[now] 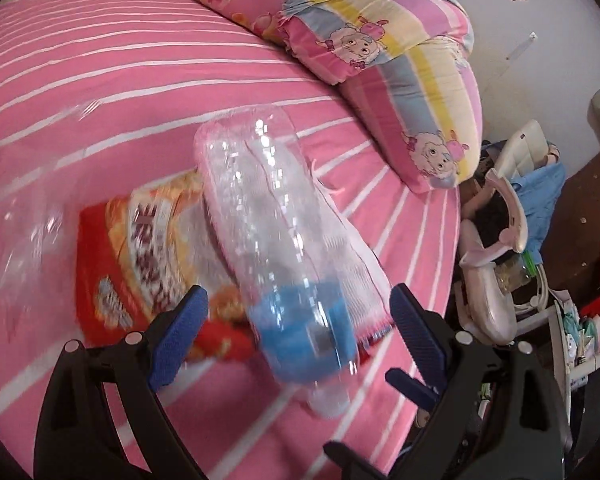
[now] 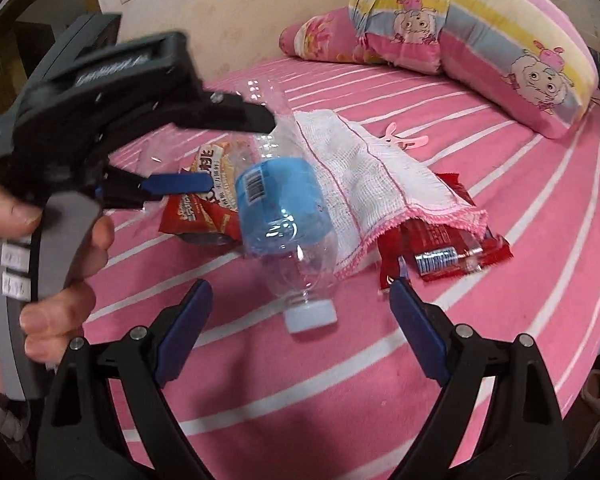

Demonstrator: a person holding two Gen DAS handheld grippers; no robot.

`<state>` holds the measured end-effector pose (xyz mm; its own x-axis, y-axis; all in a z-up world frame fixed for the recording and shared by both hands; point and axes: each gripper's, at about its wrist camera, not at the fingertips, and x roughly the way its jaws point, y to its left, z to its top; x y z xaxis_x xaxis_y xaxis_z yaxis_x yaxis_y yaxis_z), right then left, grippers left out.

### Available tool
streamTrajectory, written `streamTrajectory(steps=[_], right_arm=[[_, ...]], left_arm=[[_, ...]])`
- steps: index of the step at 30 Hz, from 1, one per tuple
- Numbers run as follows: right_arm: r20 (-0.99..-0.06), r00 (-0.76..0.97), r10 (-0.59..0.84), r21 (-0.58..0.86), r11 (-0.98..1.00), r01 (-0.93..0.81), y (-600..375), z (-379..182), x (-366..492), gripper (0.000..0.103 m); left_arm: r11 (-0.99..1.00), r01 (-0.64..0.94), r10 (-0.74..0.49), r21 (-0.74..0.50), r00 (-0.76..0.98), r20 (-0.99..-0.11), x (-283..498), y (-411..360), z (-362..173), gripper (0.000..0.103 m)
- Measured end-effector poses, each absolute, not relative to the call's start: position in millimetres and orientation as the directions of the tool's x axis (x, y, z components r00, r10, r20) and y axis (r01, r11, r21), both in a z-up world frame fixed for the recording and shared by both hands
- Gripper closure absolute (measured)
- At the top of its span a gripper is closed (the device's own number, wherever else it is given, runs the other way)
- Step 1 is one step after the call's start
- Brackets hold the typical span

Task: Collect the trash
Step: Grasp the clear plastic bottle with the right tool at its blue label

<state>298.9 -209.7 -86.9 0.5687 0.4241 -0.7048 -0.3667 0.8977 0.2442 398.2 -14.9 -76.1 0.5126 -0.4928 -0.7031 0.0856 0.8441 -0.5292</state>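
A clear plastic bottle (image 1: 292,264) (image 2: 276,208) with a blue label and white cap (image 2: 310,316) lies on the pink striped bed. My left gripper (image 1: 300,294) (image 2: 240,151) is open, its blue pads on either side of the bottle's label end and clear of it. My right gripper (image 2: 300,287) is open just short of the cap, holding nothing. A red-orange snack packet (image 1: 140,248) (image 2: 208,200) lies partly under the bottle. A red wrapper (image 2: 444,252) sticks out from under a white gauze cloth (image 2: 380,176). Crumpled clear plastic (image 1: 32,232) lies at the left.
A folded cartoon quilt (image 1: 380,40) (image 2: 480,32) and a pink pillow (image 2: 320,36) sit at the head of the bed. A pink clip (image 2: 400,138) lies beyond the cloth. A hand (image 2: 60,280) holds the left gripper. Past the bed's right edge (image 1: 452,240) the floor is cluttered.
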Motion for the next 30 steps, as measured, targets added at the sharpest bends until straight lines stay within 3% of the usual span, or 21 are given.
streamTrajectory(steps=[5, 15, 17, 18, 30], right_arm=[[-0.725, 0.536, 0.433, 0.254, 0.891, -0.376, -203, -96, 318, 0.014], [-0.783, 0.457, 0.422, 0.232, 0.880, -0.414, -182, -119, 336, 0.048], [-0.779, 0.457, 0.428, 0.241, 0.878, -0.413, -183, -118, 336, 0.049], [-0.779, 0.455, 0.431, 0.243, 0.877, -0.413, -182, -119, 336, 0.049], [-0.747, 0.514, 0.421, 0.197, 0.879, -0.434, -179, -103, 317, 0.050]], left_arm=[[0.853, 0.072, -0.485, -0.517, 0.475, -0.734, 422, -19, -87, 0.014], [0.824, 0.070, -0.538, -0.562, 0.407, -0.738, 430, -26, -116, 0.018], [0.813, 0.072, -0.554, -0.578, 0.403, -0.729, 431, -25, -117, 0.028], [0.798, 0.078, -0.574, -0.597, 0.399, -0.715, 430, -25, -117, 0.039], [0.759, 0.115, -0.620, -0.640, 0.425, -0.659, 415, -23, -94, 0.042]])
